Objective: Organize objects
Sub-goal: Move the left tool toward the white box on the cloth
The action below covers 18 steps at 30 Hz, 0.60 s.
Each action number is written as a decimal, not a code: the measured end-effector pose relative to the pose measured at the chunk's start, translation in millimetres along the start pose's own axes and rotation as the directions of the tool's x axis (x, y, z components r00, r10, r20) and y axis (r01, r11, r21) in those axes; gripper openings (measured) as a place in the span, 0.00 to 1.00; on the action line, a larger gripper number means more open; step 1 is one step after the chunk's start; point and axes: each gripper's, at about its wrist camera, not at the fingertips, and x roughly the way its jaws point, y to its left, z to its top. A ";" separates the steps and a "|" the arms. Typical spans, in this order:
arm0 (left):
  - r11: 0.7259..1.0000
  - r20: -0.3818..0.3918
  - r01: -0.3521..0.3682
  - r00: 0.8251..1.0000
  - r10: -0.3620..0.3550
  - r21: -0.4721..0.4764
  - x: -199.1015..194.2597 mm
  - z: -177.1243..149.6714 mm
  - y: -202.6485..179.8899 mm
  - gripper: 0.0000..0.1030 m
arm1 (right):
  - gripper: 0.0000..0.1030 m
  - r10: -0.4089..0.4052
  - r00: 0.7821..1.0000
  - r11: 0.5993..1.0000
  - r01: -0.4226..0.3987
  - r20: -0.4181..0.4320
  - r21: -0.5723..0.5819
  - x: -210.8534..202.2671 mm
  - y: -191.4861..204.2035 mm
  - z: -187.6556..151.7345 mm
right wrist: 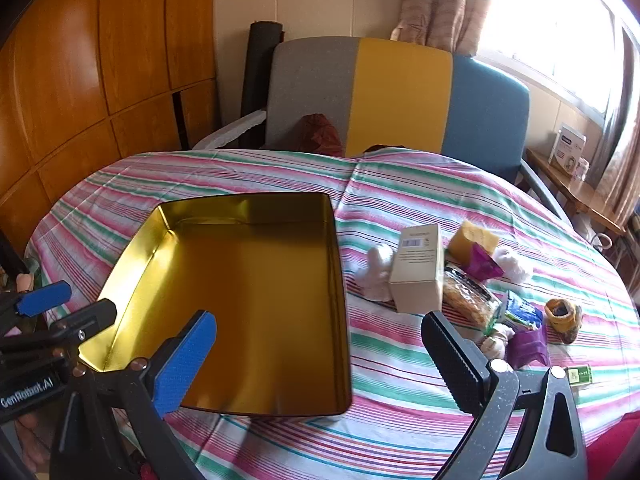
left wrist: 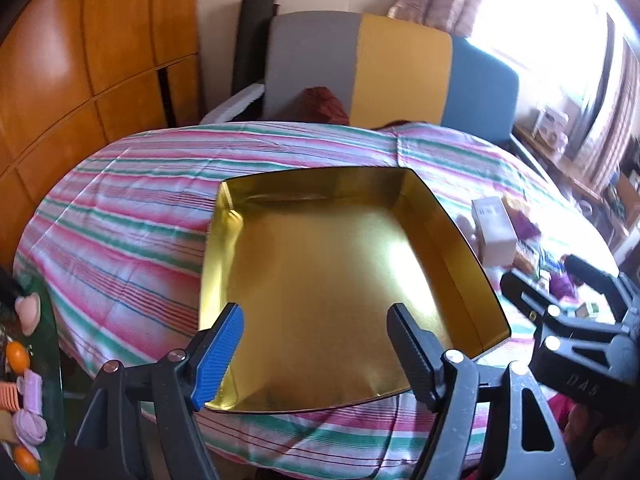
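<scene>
A shallow gold tin lies open on the striped tablecloth, with nothing in it. My left gripper hangs open over the tin's near edge, and nothing is between its fingers. In the right wrist view the gold tin sits left of centre. My right gripper is open above the tin's right wall, holding nothing. A pile of items lies right of the tin: a white box, white plush pieces, a yellow block, purple packets, a clear snack pack and a yellow sock.
A chair with a grey, yellow and blue back stands behind the table. Wooden cupboards fill the left. A green tray of toy food sits by the table's left edge. A small green box lies near the front right.
</scene>
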 end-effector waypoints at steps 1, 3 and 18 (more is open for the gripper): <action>1.000 -0.007 0.010 1.000 -0.010 0.009 1.3 0.3 -3.5 0.73 | 1.00 -0.004 1.000 1.000 0.004 0.001 0.005 -0.5 -3.7 0.0; 0.999 -0.021 0.028 0.999 -0.027 0.032 3.4 0.5 -9.8 0.73 | 1.00 -0.017 1.000 1.000 0.016 0.002 0.014 -1.3 -12.0 -0.3; 0.974 0.052 0.085 0.994 -0.098 0.208 -5.1 18.6 -68.5 0.73 | 1.00 -0.002 1.000 0.985 0.003 -0.005 0.174 -18.7 -109.1 -2.4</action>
